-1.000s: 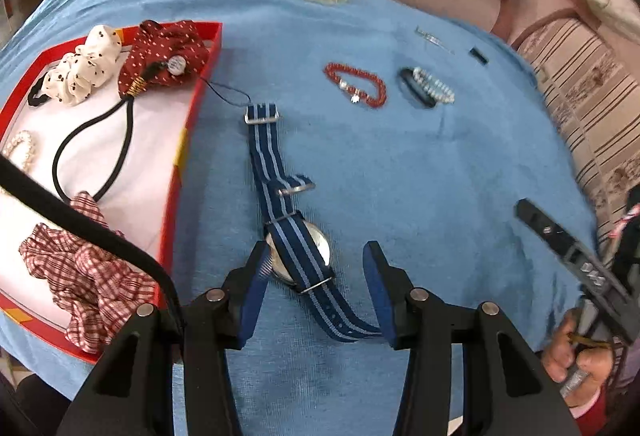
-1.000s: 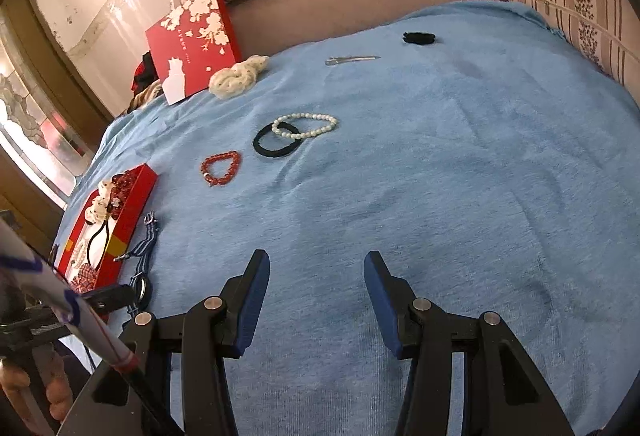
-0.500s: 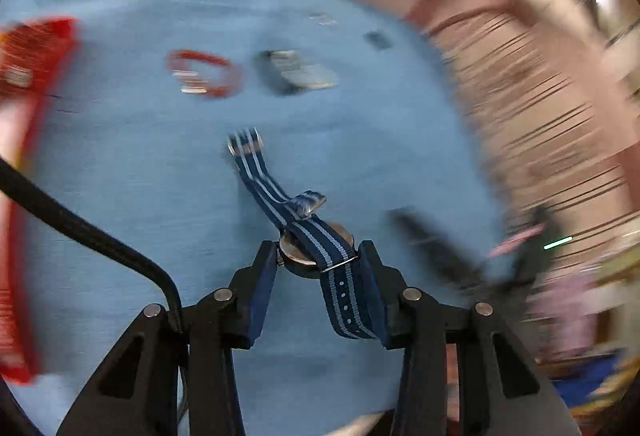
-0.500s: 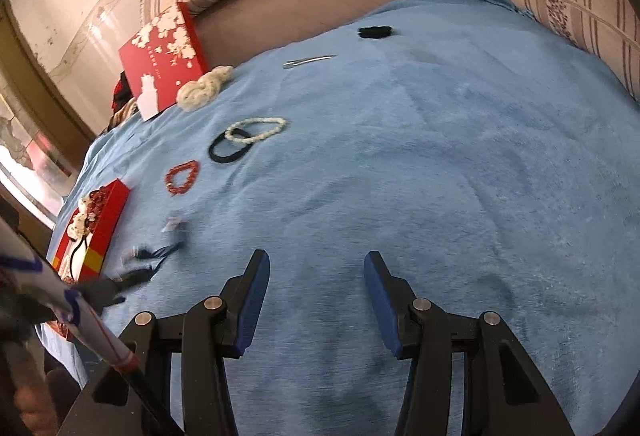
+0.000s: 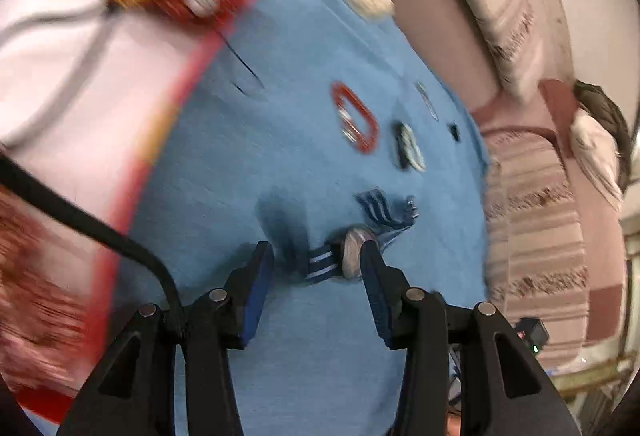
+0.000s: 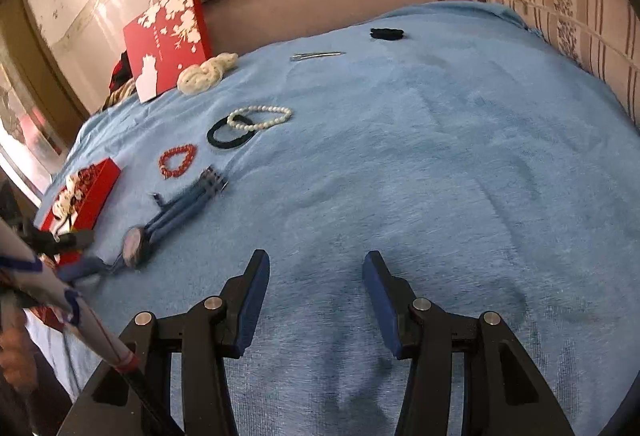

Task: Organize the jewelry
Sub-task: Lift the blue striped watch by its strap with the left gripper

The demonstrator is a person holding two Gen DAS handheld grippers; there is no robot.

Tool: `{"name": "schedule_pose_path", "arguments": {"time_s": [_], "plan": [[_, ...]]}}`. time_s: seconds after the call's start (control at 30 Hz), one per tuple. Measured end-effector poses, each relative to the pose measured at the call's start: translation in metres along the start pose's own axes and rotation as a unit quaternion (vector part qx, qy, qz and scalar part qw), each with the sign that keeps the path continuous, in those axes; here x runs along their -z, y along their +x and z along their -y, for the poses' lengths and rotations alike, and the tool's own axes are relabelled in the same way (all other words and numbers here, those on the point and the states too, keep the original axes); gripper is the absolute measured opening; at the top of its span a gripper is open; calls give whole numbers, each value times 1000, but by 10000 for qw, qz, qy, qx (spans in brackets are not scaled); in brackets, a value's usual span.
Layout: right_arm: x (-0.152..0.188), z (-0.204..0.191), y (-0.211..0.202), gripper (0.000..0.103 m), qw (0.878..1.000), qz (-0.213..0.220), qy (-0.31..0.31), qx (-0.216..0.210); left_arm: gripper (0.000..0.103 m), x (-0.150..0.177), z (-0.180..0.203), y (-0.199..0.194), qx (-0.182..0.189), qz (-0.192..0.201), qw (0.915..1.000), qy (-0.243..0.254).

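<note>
A watch with a blue striped strap (image 5: 354, 250) lies on the blue cloth (image 5: 304, 140). Its silver case touches the right finger of my left gripper (image 5: 316, 264), whose jaws stand wide apart around it. The view is blurred by motion. The watch also shows in the right wrist view (image 6: 160, 224), strap stretched out. My right gripper (image 6: 316, 276) is open and empty above bare cloth. The red tray (image 5: 132, 172) with white lining holds hair ties at the left.
A red bead bracelet (image 6: 178, 160), a black hair tie (image 6: 228, 136), a pearl bracelet (image 6: 260, 116), a metal clip (image 6: 316, 55) and a small black item (image 6: 386, 33) lie on the cloth. A red box lid (image 6: 168, 36) and cream scrunchie (image 6: 206, 74) sit at the back.
My left gripper was shut on the watch half a second ago; now its jaws are apart and the view has swung. The watch has shifted right on the cloth. The right gripper stayed open.
</note>
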State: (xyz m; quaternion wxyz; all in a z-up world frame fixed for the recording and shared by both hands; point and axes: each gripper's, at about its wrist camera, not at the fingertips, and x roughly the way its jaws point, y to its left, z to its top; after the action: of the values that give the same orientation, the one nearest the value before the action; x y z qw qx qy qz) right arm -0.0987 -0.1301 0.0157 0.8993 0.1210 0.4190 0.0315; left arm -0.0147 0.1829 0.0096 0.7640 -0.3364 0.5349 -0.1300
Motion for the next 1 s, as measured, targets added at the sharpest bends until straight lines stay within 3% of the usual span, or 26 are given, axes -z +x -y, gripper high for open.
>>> {"name": "schedule_pose_path", "arguments": {"time_s": [0.03,0.13,0.23,0.37,0.43,0.5,0.6,0.67,0.73,0.87,0.93,1.0], "plan": [[1,-2,0,53,10000,8,-56,24,43,-2,3,-4,28,26,10000,82],[2,-5,0,53,9999,13,-136,58,44,2,30,-17,-399,340,9956,776],[1,-6,2,53,9999,-17,-127,49,58,14,62,-17,-707,337,9808,1787],[-3,-6,0,53,9999,-102,-81,-80,61,35,98,21,-977,-153,9439,3149],[-7,-5,-1,53,9998,-134,-36,-144,61,37,104,42,-966,-375,9287,3561],[-15,-4,-2,53,9996,-156,11,-214,61,38,104,63,-1222,-517,9097,3935],[-32,-5,0,53,9994,-160,24,-301,61,38,102,77,-1403,-655,8942,4200],[-50,-8,7,53,9990,-190,-20,-414,59,40,98,74,-1415,-680,8896,4290],[-67,-15,17,53,9985,-215,-112,-493,44,38,97,72,-1530,-593,8900,4255],[-96,-49,41,53,9941,-347,-564,-860,44,30,87,54,-1085,-560,9234,3639],[-106,-72,59,53,9866,-616,-859,-1240,44,30,80,42,-973,-480,9355,3362],[-111,-95,75,52,9814,-754,-1185,-1309,44,33,72,28,-846,-384,9467,3083]]}}
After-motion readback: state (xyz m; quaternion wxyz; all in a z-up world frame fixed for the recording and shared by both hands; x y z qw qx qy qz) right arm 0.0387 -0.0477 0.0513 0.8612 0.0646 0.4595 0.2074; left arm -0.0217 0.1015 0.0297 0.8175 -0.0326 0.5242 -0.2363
